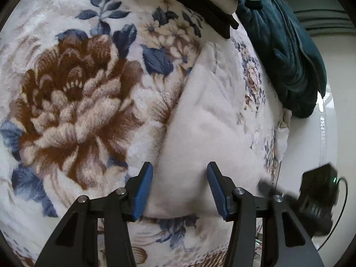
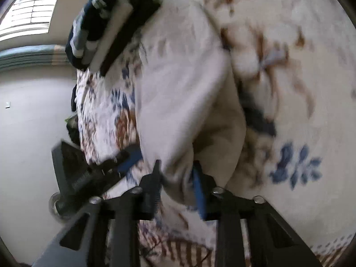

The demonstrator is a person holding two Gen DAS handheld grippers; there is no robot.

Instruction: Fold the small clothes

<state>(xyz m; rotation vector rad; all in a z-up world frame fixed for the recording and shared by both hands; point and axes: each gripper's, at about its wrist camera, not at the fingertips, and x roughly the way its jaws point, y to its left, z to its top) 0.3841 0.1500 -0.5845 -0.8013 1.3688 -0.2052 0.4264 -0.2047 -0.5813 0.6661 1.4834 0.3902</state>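
Note:
A small white garment [image 1: 207, 120] lies on a floral fleece blanket [image 1: 73, 102]. My left gripper [image 1: 179, 191] is open, its blue-padded fingers on either side of the garment's near end, just above it. In the right wrist view the same white garment [image 2: 184, 84] has its near corner bunched between the fingers of my right gripper [image 2: 176, 184], which is shut on it and lifts it slightly. This view is motion-blurred. The left gripper [image 2: 124, 158] shows at the left there. The right gripper [image 1: 316, 198] shows blurred at the left wrist view's right edge.
A stack of folded clothes, black, white and dark blue, sits at the blanket's far edge [image 1: 213, 2] and in the right wrist view [image 2: 115, 26]. A dark teal blanket [image 1: 287, 51] is heaped at the far right. The bed edge and pale floor [image 2: 29, 133] lie beside it.

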